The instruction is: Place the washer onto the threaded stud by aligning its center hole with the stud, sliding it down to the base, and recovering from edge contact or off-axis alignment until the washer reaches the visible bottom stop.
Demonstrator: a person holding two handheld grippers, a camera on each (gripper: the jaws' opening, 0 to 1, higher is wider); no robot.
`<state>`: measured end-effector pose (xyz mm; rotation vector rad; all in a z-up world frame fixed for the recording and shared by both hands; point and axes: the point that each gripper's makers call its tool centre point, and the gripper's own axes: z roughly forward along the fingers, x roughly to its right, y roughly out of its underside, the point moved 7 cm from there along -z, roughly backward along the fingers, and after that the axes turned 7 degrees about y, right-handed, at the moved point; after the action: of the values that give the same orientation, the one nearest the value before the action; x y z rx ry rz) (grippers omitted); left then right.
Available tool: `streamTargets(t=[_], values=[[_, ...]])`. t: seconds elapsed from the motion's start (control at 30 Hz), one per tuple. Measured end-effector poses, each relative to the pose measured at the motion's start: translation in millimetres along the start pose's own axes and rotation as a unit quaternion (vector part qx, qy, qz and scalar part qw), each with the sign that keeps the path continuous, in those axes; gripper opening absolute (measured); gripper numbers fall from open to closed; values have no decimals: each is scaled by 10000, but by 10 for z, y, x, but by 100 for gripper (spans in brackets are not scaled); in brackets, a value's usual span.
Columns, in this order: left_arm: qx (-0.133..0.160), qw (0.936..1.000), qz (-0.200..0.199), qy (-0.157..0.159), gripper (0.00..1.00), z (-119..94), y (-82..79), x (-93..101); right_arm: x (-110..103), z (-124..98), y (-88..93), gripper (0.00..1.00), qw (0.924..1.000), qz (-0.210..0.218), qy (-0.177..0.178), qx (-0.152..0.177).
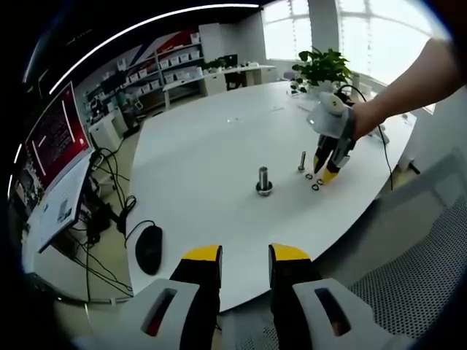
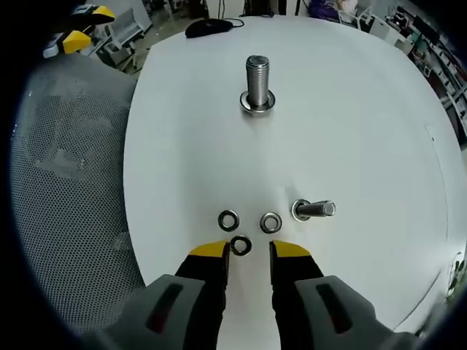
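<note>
A large threaded stud [image 2: 257, 82] stands upright on the white table [image 2: 350, 124], with a metal ring around its foot. A smaller stud [image 2: 314, 211] stands closer to my right gripper. Three washers lie flat on the table: one [image 2: 228, 219], a second [image 2: 271, 222], and a third [image 2: 241, 246] lying loose between the yellow tips of my open right gripper [image 2: 249, 251]. In the left gripper view, the right gripper [image 1: 330, 166] hangs over the washers [image 1: 315, 182], held by a hand. My left gripper [image 1: 245, 255] stands open and empty off the table's near edge, far from the large stud [image 1: 263, 180].
A black mouse [image 1: 149, 248] lies on the table's left end with cables beside it. A grey mesh chair [image 2: 66, 168] stands against the table edge. A potted plant [image 1: 321, 67] sits at the table's far side. A screen [image 1: 55, 157] stands to the left.
</note>
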<state>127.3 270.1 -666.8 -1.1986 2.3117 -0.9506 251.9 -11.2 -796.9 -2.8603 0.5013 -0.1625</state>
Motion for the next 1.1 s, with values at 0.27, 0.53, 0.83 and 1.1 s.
streamTargets(t=[0.27,0.53,0.83,1.1], values=[[34,10000,-11,-54,23,-10,-6,-12,-28,37,-18,23,9991,-379,133,-106],[35,10000,-23,-77,23,-10,-13,-23,-52,32,-36,22,9967,-774,176,-169],[39,9999,-36,-101,23,-13,-18,-31,-21,46,-60,21,9957,-855,120,-342],[31,9999,-36,-108,23,-11,-16,-32,-21,32,-21,21,9928,-1178,19,-236]])
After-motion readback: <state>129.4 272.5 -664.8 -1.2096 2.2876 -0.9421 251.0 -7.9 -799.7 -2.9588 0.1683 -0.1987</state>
